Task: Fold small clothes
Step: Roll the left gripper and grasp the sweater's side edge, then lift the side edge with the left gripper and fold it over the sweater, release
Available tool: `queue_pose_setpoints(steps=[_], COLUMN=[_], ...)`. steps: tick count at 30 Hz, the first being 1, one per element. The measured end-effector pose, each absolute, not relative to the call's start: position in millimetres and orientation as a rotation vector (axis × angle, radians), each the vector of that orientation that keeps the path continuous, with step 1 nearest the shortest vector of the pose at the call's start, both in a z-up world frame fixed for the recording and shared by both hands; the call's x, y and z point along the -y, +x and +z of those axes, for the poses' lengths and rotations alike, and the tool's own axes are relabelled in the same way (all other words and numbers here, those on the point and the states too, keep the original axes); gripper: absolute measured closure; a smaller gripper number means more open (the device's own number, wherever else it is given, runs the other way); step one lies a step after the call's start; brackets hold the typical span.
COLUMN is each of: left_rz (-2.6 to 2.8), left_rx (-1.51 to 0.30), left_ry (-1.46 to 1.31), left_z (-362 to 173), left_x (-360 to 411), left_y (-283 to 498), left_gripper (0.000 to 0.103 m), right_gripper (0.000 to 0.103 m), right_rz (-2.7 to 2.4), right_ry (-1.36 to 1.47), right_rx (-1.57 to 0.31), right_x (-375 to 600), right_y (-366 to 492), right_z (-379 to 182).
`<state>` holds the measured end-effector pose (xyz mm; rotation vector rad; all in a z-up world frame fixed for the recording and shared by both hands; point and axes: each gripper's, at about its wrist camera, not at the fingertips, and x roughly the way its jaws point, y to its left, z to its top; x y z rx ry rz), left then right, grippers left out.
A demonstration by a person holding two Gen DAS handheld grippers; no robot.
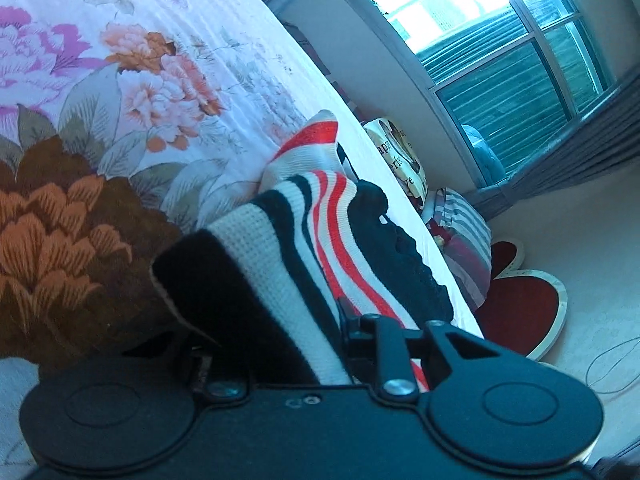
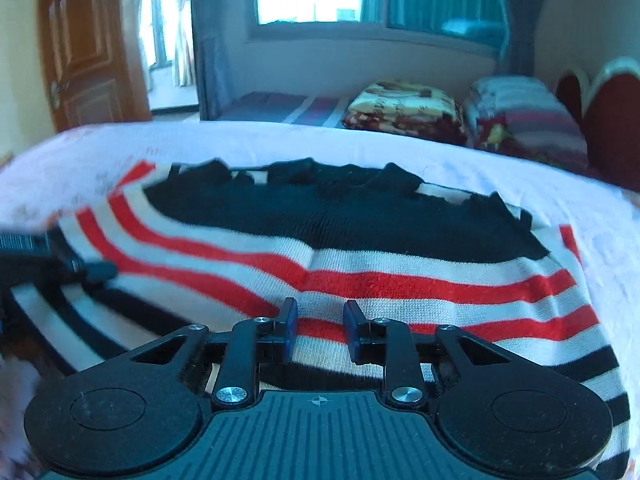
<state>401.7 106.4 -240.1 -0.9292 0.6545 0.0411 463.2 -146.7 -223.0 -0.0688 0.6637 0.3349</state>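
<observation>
Bed: floral sheet (image 1: pixel 132 92), window (image 1: pixel 500 40) far right.
Left gripper (image 1: pixel 304 344): clamped on striped sweater (image 2: pixel 360 240).
Right gripper (image 2: pixel 320 332): narrowly parted, fabric pinched between.

The striped garment (image 2: pixel 360 280) is knitted cloth, ribbed and matt, with a waffle-textured white band seen in the left wrist view. The bedsheet (image 1: pixel 140 80) is thin printed cloth, finely crinkled. The right gripper (image 2: pixel 320 332) is made of matt black plastic with shiny metal screws; the door (image 2: pixel 88 52) is glossy varnished wood.
</observation>
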Motion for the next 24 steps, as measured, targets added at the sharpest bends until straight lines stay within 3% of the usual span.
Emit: queue_pose_setpoints(steps=[13,24], left_rz=[-0.1,-0.425], left_rx=[-0.547,-0.513], left_ry=[-0.67,-0.386], left_z=[-178,-136], left_x=[-71,48], left_y=[411,435], left_gripper=[0.086,0.086], right_gripper=[0.077,0.076], right_rz=[0.337,0.259], right_ry=[-0.101,0.156], right_rx=[-0.642,-0.645], right_x=[143,217], right_y=[460,450], right_z=[-233,-209])
